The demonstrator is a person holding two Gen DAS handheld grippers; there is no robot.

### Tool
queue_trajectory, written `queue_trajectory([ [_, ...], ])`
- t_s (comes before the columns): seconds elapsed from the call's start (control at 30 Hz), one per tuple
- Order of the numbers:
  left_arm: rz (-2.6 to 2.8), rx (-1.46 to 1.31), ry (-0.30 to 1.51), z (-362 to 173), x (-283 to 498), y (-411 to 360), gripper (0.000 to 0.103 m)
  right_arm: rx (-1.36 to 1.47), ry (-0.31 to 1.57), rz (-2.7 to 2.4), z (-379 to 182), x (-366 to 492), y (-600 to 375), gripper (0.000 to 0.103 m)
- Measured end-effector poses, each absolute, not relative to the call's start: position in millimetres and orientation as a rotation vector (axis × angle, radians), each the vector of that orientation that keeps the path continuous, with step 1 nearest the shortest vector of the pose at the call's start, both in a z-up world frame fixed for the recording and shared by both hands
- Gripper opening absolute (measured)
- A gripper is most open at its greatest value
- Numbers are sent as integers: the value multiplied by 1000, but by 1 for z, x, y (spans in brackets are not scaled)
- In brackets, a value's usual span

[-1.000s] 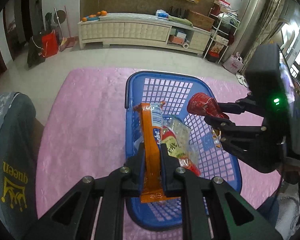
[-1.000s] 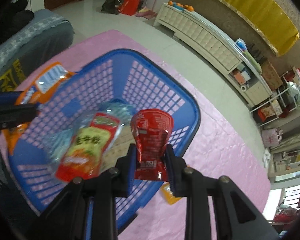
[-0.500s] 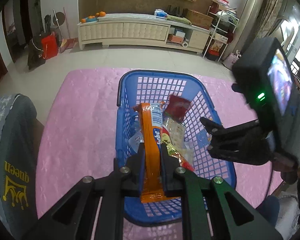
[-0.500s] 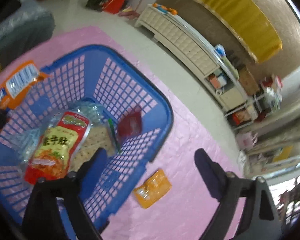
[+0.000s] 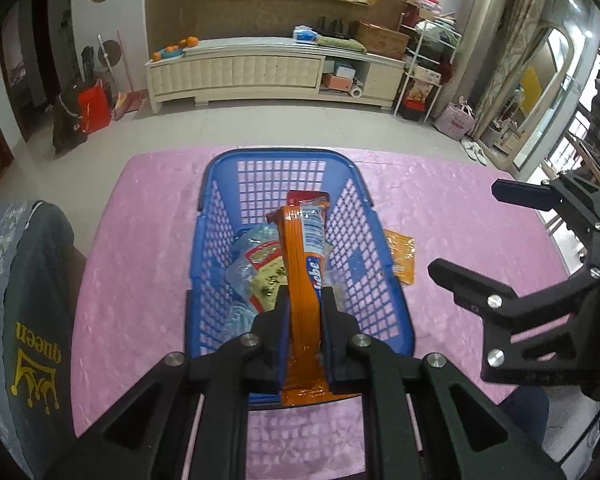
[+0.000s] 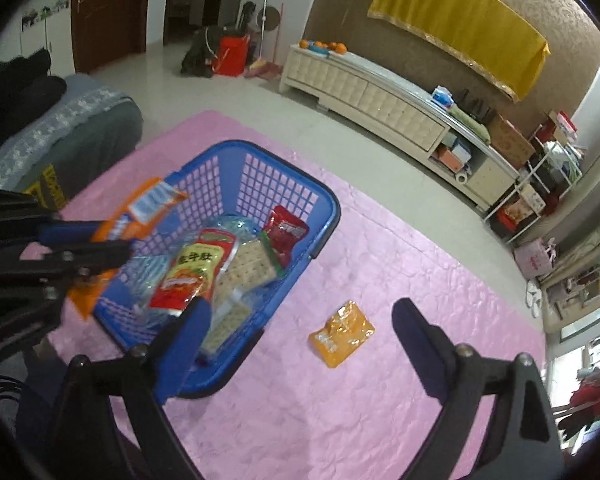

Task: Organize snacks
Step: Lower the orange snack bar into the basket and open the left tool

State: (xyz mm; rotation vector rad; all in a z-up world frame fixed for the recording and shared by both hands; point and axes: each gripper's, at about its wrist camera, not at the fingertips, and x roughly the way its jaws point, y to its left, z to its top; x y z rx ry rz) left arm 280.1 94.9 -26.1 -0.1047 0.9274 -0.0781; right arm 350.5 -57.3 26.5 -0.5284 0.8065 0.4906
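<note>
left hand-held gripper (image 5: 303, 334) clamped on orange packet (image 5: 302, 276) over basket (image 5: 384, 292) | right hand-held gripper (image 6: 300, 320) wide open, empty | risk: packet could catch the rim and land on the counter (image 6: 340, 412)

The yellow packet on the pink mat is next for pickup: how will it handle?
The yellow packet looks crinkled and puffy, so it is probably light and floppy. Its glossy film may be slippery. Lying flat on the pink mat, it shouldn't roll.

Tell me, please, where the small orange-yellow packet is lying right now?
In the right wrist view the orange-yellow packet lies flat on the pink cloth, outside the blue basket, just off its right wall.
</note>
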Motion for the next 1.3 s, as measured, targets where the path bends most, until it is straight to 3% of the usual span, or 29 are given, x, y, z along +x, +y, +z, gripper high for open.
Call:
queue_trajectory([
  [0.87,-110,-63,1058,-105,369,53,12,-316,885,473,-34,402,-114,94],
  [0.9,-114,-69,1055,-106,371,52,15,-309,897,473,-38,404,-115,94],
  [0.97,-134,-98,1059,-107,372,52,36,-299,916,474,-42,407,-118,94],
  [1.2,-116,-82,1046,-91,355,53,48,-279,913,471,-31,400,-124,94],
  [1.3,-110,-78,1023,-75,342,56,63,-279,893,474,-19,391,-124,94],
])
